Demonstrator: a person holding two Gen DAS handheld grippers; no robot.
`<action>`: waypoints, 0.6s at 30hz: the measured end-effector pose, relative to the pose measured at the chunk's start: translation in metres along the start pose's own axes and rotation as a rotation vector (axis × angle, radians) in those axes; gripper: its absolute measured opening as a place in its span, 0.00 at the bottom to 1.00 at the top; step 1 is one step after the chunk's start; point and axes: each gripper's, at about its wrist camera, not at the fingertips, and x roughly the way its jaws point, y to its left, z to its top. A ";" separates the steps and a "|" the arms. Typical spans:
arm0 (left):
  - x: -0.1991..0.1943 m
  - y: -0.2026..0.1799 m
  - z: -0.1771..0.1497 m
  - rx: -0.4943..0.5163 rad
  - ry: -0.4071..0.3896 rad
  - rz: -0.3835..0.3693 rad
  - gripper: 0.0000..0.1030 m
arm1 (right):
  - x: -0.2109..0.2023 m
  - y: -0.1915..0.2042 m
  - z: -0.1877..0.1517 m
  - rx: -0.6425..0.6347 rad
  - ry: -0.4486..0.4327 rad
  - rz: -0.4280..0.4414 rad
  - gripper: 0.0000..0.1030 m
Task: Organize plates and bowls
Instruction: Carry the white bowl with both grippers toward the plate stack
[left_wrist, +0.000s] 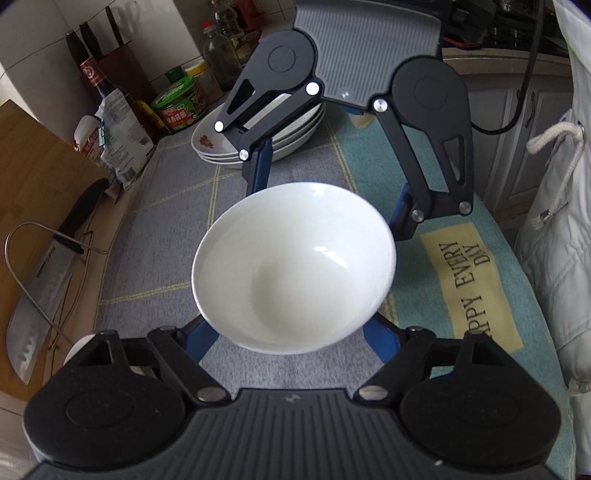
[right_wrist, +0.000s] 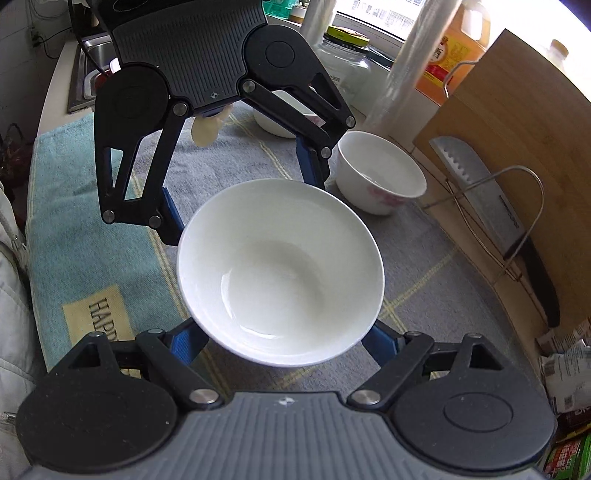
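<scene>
A plain white bowl (left_wrist: 295, 269) hangs above the cloth between both grippers, also seen in the right wrist view (right_wrist: 280, 273). My left gripper (left_wrist: 295, 341) has its blue fingers pressed on the bowl's near sides. My right gripper (left_wrist: 328, 199) grips the bowl from the far side; in its own view it sits at the bottom (right_wrist: 282, 343). The left gripper appears opposite there (right_wrist: 240, 188). A stack of white plates (left_wrist: 258, 136) lies behind on the left. A white bowl with pink flowers (right_wrist: 380, 173) and another white bowl (right_wrist: 280, 114) stand on the cloth.
A grey and teal cloth (left_wrist: 166, 236) covers the counter. A cleaver (left_wrist: 44, 273) leans on a wooden board (left_wrist: 40, 173) in a wire holder. Bottles and jars (left_wrist: 177, 103) line the wall. A sink (right_wrist: 85, 74) lies at the far end.
</scene>
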 end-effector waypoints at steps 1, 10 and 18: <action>0.004 0.002 0.003 0.001 -0.001 -0.003 0.82 | 0.000 -0.002 -0.004 0.001 0.003 -0.004 0.89; 0.026 0.017 0.015 0.002 0.008 -0.022 0.82 | 0.010 -0.023 -0.021 0.022 0.029 0.004 0.89; 0.026 0.026 0.010 -0.040 0.024 -0.045 0.82 | 0.014 -0.025 -0.017 0.018 0.022 0.033 0.89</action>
